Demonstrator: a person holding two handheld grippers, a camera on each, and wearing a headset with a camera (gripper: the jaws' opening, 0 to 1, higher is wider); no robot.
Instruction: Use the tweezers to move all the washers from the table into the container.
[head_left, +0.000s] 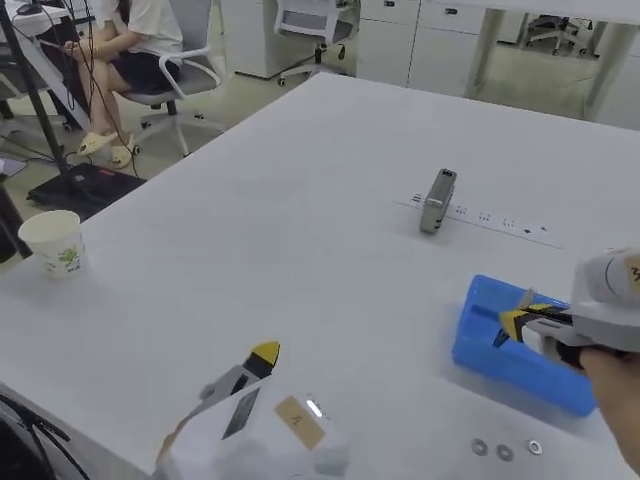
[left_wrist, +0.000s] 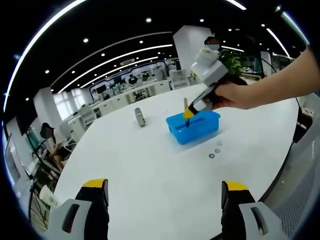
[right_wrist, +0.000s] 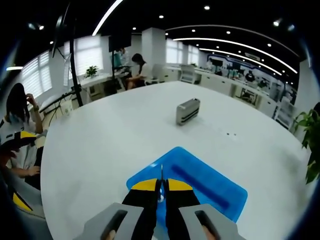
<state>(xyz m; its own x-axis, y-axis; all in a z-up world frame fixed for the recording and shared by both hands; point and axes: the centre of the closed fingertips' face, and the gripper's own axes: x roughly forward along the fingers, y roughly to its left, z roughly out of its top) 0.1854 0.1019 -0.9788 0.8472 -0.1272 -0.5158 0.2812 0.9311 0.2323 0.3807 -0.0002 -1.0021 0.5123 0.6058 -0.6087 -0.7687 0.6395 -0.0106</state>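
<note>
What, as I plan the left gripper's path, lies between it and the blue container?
Bare table, seen in the left gripper view; the washers lie beside the container.

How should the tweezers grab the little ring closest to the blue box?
Probably by its rim, from straight above. The ring lies flat on the table, so no edge sticks up to grab from the side. Put one tip of the tweezers through the hole and one outside, then pinch.

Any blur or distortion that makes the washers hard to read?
Head view: the left gripper near the bottom edge is soft and overexposed, the washers small but distinct. Left gripper view: fisheye bends the table edge and ceiling lights. Right gripper view: tweezers sharp.
</note>
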